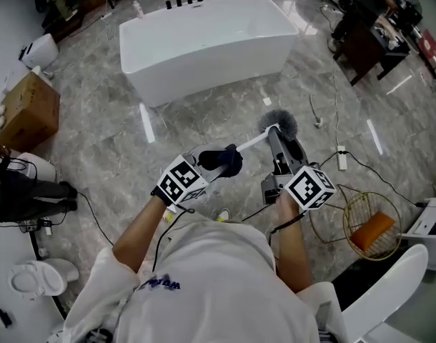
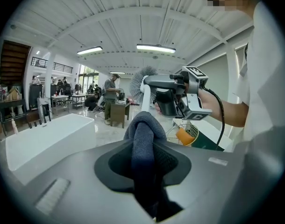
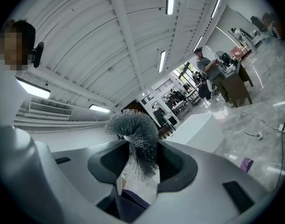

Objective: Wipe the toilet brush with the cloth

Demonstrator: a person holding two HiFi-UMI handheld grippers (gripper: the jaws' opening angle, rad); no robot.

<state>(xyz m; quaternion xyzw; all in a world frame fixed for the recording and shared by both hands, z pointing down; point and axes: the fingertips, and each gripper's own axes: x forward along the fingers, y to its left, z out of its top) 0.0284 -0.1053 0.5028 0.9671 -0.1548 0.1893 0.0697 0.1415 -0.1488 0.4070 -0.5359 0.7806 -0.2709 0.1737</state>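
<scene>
While between jaws (right), toilet brush (image 3: 135, 129)

Bathtub (image 1: 204, 77) ahead, wire basket (image 1: 349, 207) right

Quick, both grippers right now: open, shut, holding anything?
Left gripper: closed on the cloth.
Right gripper: closed on the toilet brush, at its bristle head.

Dark, soft, matt fabric w/ fine nap is seen on the cloth (image 2: 145, 136). On the toilet brush (image 3: 135, 132), grey wiry bristles and a smooth white plastic shaft are made out. The floor (image 1: 218, 113) is finished as polished grey stone, v. glossy. The bathtub (image 1: 204, 41) is smooth gloss white; the basket (image 1: 345, 224) is thin metal wire; the box (image 1: 28, 113) is matt cardboard.
</scene>
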